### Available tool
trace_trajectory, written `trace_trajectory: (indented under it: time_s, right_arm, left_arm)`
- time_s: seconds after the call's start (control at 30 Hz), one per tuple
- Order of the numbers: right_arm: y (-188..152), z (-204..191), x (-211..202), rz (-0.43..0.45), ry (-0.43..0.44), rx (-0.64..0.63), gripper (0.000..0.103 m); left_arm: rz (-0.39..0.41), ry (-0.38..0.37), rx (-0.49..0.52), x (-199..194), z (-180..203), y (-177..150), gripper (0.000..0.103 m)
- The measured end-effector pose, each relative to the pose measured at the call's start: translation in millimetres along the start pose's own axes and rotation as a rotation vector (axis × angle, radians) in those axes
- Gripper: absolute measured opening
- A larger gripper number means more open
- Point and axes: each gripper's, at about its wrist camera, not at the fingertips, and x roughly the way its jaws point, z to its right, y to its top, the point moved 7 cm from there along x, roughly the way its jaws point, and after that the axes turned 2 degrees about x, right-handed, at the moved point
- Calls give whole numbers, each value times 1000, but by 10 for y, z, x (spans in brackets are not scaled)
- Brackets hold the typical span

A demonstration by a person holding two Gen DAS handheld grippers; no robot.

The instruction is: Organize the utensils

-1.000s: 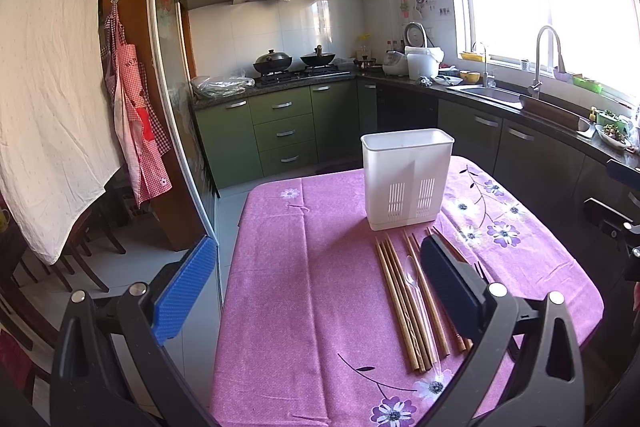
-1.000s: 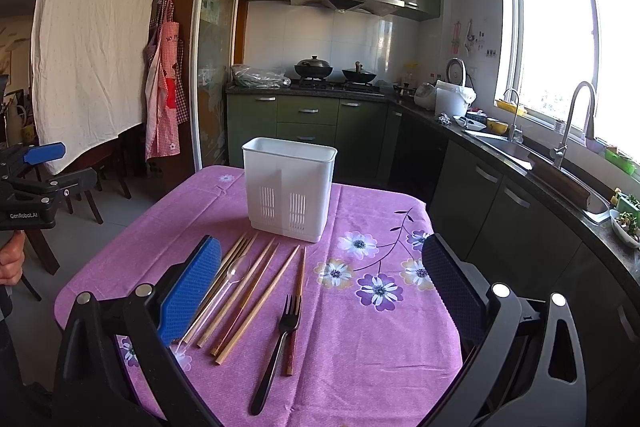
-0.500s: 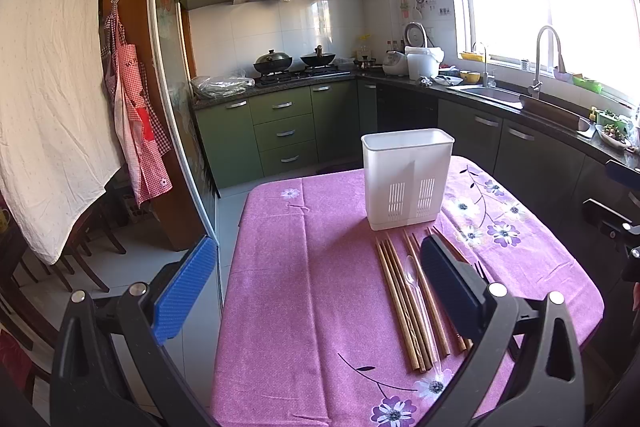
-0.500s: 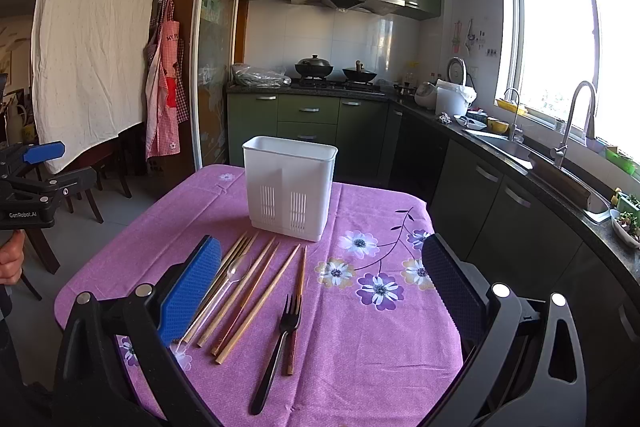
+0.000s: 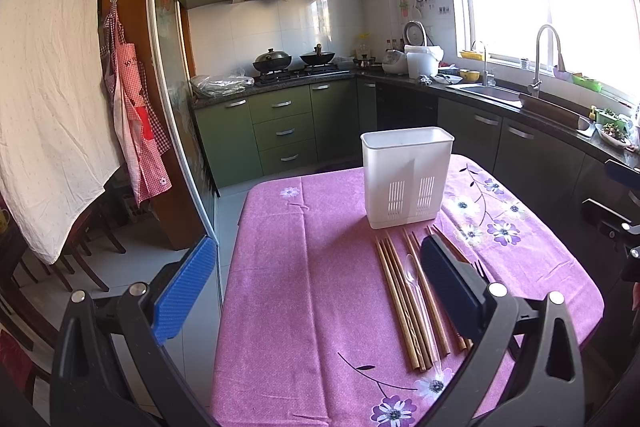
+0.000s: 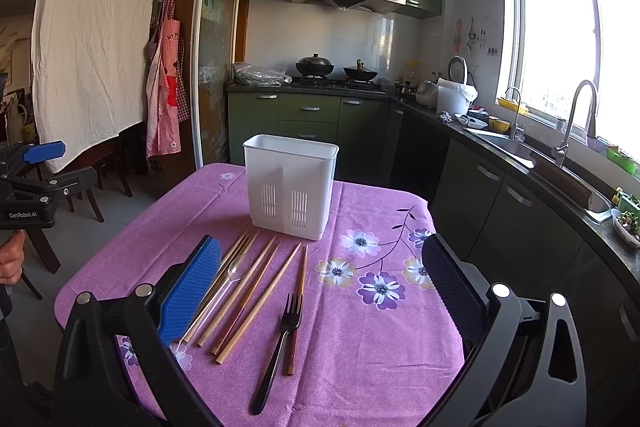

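Note:
A white plastic utensil holder (image 5: 407, 177) (image 6: 291, 185) stands upright on the purple flowered tablecloth (image 5: 304, 291) (image 6: 360, 339). In front of it lie several wooden chopsticks (image 5: 400, 303) (image 6: 256, 295), a clear plastic spoon (image 5: 414, 275) (image 6: 230, 279) and a black fork (image 6: 280, 343). My left gripper (image 5: 316, 291) hovers open at the table's left side, its right finger over the utensils. My right gripper (image 6: 320, 295) is open above the utensils, holding nothing. The left gripper (image 6: 36, 183) also shows at the far left in the right wrist view, with a hand under it.
Green kitchen cabinets (image 5: 280, 131), a stove with two pans (image 5: 292, 61) and a sink with a tap (image 5: 536, 67) line the back and right walls. A glass sliding door (image 5: 176, 131), a red apron (image 5: 136, 131) and chairs (image 5: 80, 251) stand left of the table.

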Motion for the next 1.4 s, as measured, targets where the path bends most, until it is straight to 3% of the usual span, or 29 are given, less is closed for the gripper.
trace_trajectory:
  time_s: [0.93,1.13,1.4]
  right_arm:
    - [-48,-7,127,-22,9,-5,99]
    - [-116,107,427,-142,32,-19,99]
    - [-220,385,934,-343,94,52,99]
  left_arm:
    - [-28,-10,6,117,42,-51,97]
    - [-207,-74,-16,566,131,-84,97]
    - [-622,-213,-24,1485,655,-489,97]
